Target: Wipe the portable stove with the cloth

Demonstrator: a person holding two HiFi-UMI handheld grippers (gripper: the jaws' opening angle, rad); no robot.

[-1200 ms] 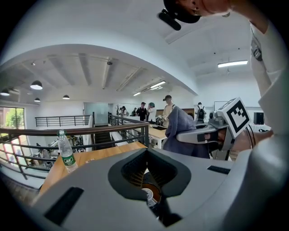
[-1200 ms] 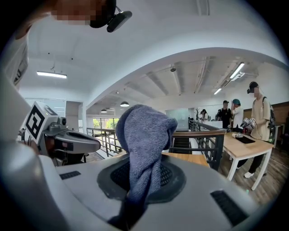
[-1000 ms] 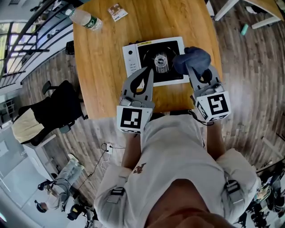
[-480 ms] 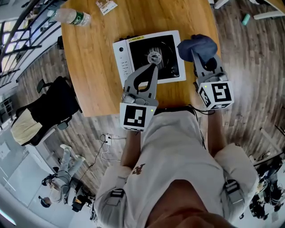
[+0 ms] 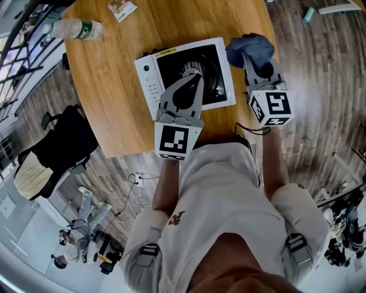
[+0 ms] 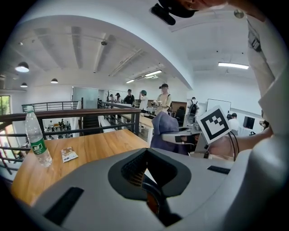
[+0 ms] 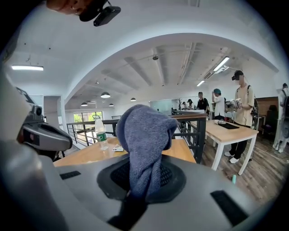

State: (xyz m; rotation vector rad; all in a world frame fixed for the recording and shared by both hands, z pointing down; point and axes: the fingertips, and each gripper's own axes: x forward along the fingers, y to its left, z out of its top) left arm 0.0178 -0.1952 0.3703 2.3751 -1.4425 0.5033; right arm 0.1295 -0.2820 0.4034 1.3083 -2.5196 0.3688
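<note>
The right tool (image 5: pixel 252 57) is clamped on the blue cloth (image 5: pixel 250 47). Over the last second the cloth has swung off the portable stove (image 5: pixel 150 77) and now hangs just to its right. The left tool (image 5: pixel 195 75), closed and seemingly empty, has come over the stove, which sits on the worktop (image 5: pixel 114 86). The wiping pass looks paused, perhaps finished.

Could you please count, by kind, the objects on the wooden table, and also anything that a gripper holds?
Portable stove: 1
Water bottle: 1
Small packet: 1
Cloth, held in the right gripper: 1
Total: 4
</note>
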